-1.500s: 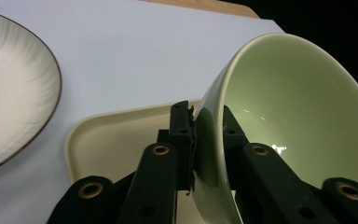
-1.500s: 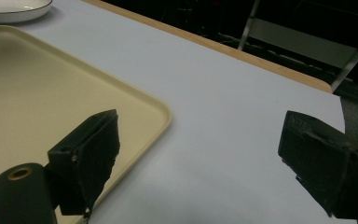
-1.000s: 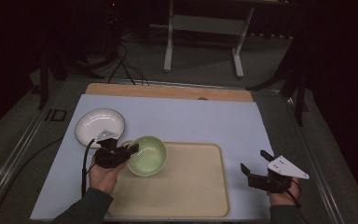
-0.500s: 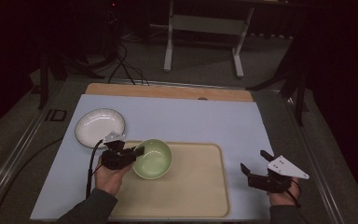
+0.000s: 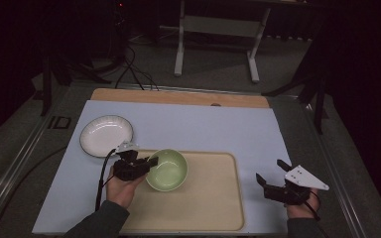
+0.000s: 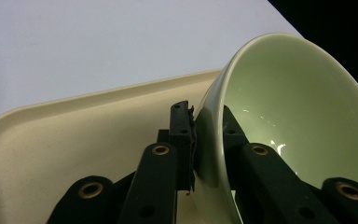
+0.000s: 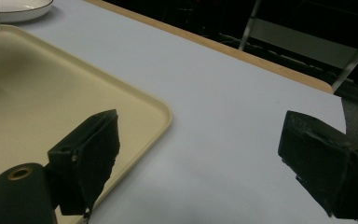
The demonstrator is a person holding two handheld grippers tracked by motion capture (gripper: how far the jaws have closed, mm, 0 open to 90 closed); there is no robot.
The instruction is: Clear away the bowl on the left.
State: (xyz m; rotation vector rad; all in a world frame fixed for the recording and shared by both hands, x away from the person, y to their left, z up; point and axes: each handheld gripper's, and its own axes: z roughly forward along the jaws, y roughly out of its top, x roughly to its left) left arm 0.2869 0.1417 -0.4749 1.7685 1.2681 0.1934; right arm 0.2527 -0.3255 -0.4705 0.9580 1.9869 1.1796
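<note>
The green bowl (image 5: pixel 167 169) sat at the centre left of the high view, over the upper left part of the cream tray (image 5: pixel 213 208), and whether it rested flat or hung just above the tray could not be told. It was pale green, glossy, round and empty, with small highlights on its inner wall. In the left gripper view the bowl (image 6: pixel 289 121) looked tilted, its rim pinched between the black jaws, one jaw inside and one outside.

The left hand-held gripper (image 5: pixel 146 166) was closed down on that rim from the bowl's left side. To do this step well, I judged the grip should stay firm, the bowl be levelled and lowered gently so it would not slip.

The right hand-held gripper (image 5: pixel 273 178) waited at the lower right, jaws wide apart and holding nothing, beside the tray's right edge. A white plate (image 5: pixel 106 135) lay on the blue table (image 5: pixel 203 129), upper left of the bowl.
</note>
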